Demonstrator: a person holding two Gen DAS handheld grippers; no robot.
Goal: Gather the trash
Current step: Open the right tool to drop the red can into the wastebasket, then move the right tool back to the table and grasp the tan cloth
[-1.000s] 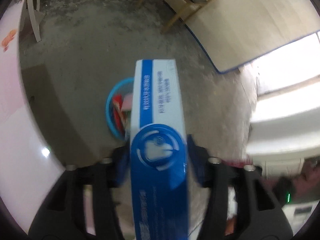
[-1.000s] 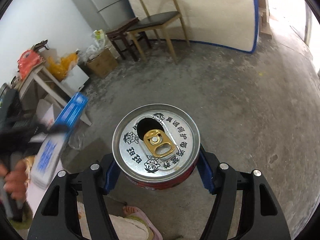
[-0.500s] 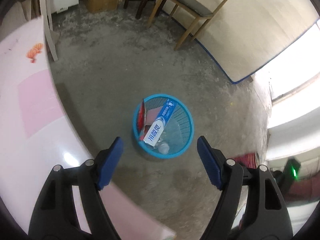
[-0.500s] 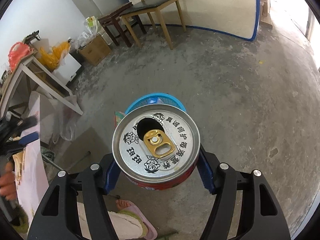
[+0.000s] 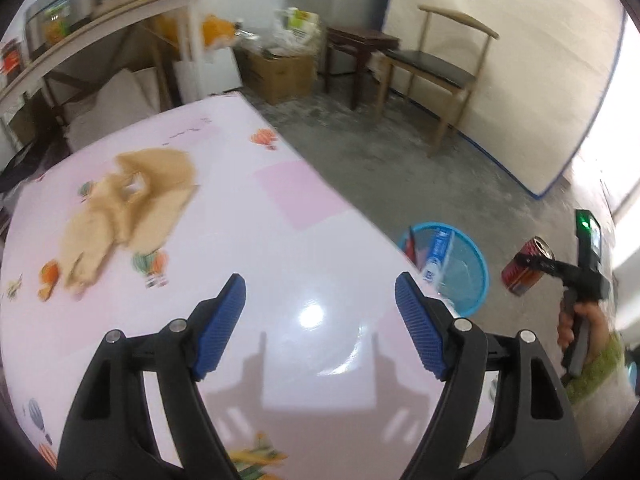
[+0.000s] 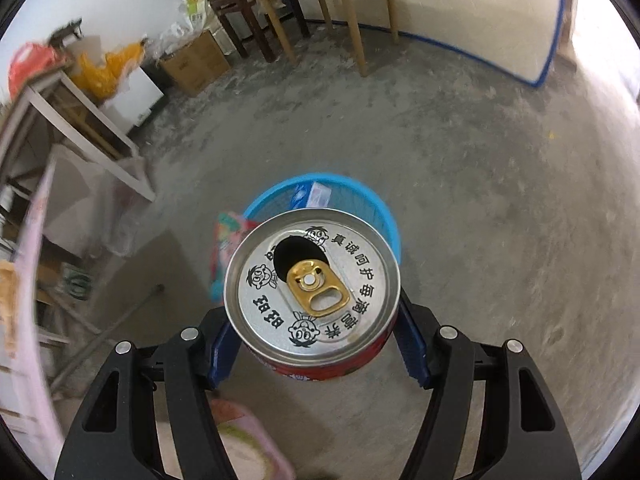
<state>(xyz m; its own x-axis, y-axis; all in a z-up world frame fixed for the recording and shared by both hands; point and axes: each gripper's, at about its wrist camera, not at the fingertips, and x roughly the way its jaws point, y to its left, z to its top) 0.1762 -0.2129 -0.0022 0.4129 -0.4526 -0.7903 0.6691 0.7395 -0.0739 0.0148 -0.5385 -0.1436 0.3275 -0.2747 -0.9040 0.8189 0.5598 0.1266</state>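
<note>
The can [image 6: 312,292] is a squat red drink tin with a silver lid, a gold pull tab and an open mouth, ringed by printed black characters and small cartoon faces. It fills the centre of the right wrist view, clamped by its sides between the blue ribbed fingers [image 6: 412,344] of the right gripper [image 6: 314,344], which points steeply down at the floor. Just above the can in that frame stands the blue mesh basket [image 6: 372,204], round and plastic, with a blue-and-white carton [image 6: 312,194] leaning inside it.

In the left wrist view the left gripper [image 5: 320,324] hangs over the glossy pink table [image 5: 280,280], its fingers wide apart with nothing between them; they have just been opening. At the right edge of that frame a hand [image 5: 576,324] grips the right gripper's handle, the can tilted beside the basket. A crumpled tan cloth [image 5: 128,208] lies at the table's upper left. The floor [image 6: 480,200] is rough grey concrete.
</note>
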